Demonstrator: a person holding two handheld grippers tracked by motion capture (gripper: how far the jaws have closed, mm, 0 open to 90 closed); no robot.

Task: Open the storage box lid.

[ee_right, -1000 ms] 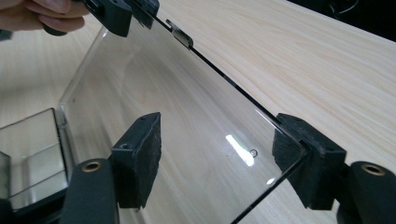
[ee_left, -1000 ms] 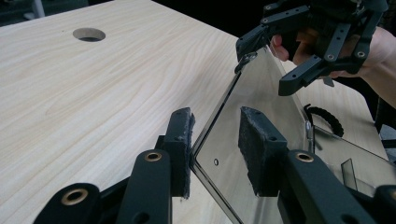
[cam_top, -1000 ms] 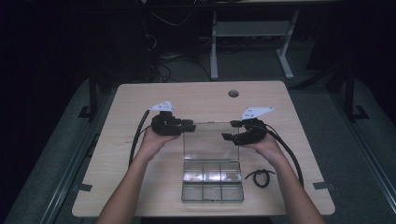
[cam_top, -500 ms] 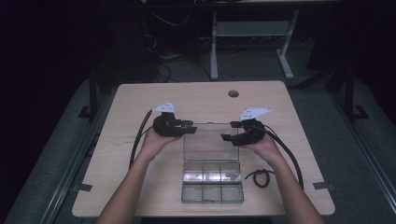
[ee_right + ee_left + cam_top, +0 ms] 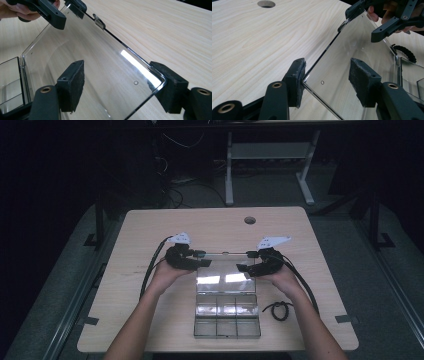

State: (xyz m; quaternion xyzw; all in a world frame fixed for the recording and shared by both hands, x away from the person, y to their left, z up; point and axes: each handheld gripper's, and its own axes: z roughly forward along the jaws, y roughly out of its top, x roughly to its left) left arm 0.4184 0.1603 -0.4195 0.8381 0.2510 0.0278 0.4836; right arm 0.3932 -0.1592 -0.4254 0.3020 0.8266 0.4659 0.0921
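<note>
Clear plastic box (image 5: 227,317) sits on the desk (image 5: 150,227), lid (image 5: 223,272) swung open and tilted back. Left hand-held gripper (image 5: 202,265): jaws have just been opening, lid corner between them, one pad touching its edge (the other stands clear). Right hand-held gripper (image 5: 243,268) straddles the opposite corner, one pad against the edge.

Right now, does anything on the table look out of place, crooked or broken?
Nothing looks damaged or spilled. The clear box sits square on the table, its lid swung open with a gripper at each far corner. The one stray item is a coiled black cord lying loose right of the box.
</note>
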